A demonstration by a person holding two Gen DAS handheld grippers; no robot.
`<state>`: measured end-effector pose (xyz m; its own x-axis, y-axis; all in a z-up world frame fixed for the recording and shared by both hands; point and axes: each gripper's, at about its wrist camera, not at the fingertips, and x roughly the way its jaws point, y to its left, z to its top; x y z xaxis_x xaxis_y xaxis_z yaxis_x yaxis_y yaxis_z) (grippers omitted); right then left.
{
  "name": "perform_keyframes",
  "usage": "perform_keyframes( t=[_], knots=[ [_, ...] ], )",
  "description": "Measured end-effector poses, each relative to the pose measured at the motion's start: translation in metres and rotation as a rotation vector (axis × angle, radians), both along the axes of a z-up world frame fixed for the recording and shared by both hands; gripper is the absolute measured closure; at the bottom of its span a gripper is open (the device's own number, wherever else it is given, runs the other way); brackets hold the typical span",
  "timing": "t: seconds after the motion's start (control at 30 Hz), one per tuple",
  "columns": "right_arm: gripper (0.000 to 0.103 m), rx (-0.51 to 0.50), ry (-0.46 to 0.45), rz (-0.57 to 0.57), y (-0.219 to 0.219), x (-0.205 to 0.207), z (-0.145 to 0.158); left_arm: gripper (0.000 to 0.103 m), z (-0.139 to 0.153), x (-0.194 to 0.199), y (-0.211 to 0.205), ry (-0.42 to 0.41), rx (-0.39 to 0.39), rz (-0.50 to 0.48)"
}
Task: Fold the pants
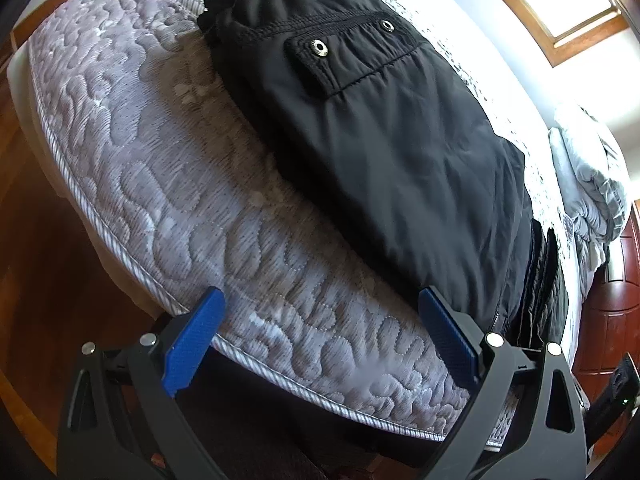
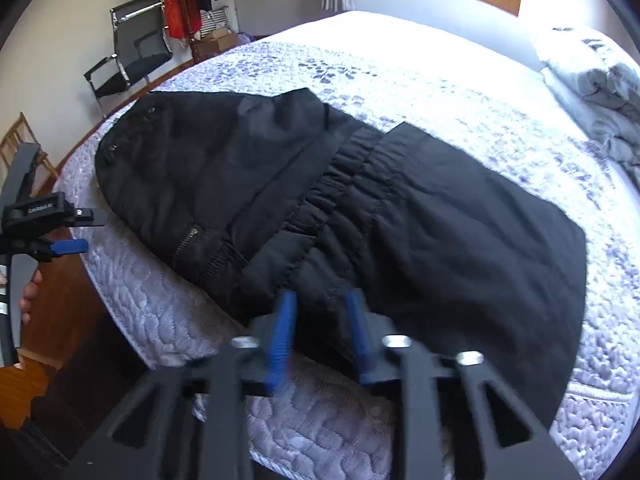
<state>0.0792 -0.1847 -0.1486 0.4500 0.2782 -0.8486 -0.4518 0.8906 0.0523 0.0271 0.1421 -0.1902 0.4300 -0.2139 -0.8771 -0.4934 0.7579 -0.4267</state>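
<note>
Black padded pants (image 2: 440,220) lie folded across the quilted mattress (image 2: 152,304), elastic waistband (image 2: 352,168) in the middle of the pile. My right gripper (image 2: 320,296) sits at the pants' near edge, its blue fingers close together and shut on the black fabric between them. The picture there is blurred. In the left wrist view the pants (image 1: 380,140) show a pocket flap with metal snaps (image 1: 320,46). My left gripper (image 1: 320,294) stands open over the mattress edge (image 1: 120,240), its right finger (image 1: 444,328) just beside the pants and nothing between the pads. The left gripper (image 2: 86,232) also shows at the far left.
A crumpled grey blanket (image 2: 600,92) lies at the head of the bed. A black office chair (image 2: 128,52), hanging clothes (image 2: 184,4) and a box stand by the far wall. Wooden floor (image 1: 36,248) runs beside the bed. A person's hand (image 2: 28,292) holds the left tool.
</note>
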Motion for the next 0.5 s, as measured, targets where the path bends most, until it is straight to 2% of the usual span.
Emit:
perform_keyframes(
  t=[0.03,0.1,0.2,0.33,0.5],
  knots=[
    [0.103,0.006,-0.001,0.003,0.0,0.0,0.001,0.006,0.0,0.0,0.001,0.0,0.0,0.003],
    [0.103,0.017,-0.005,0.027,0.002,-0.004,0.006,0.006,0.0,-0.002,0.005,-0.001,-0.003,0.009],
    [0.103,0.09,-0.006,0.068,0.008,-0.007,0.019,0.005,0.0,-0.002,0.006,0.001,-0.005,0.01],
    [0.103,0.063,-0.025,0.048,0.014,-0.004,0.029,0.005,0.0,-0.004,0.006,0.0,-0.01,0.007],
    [0.086,0.048,-0.014,-0.02,0.0,0.001,0.024,0.005,0.003,-0.005,0.007,-0.006,0.004,0.009]
  ],
)
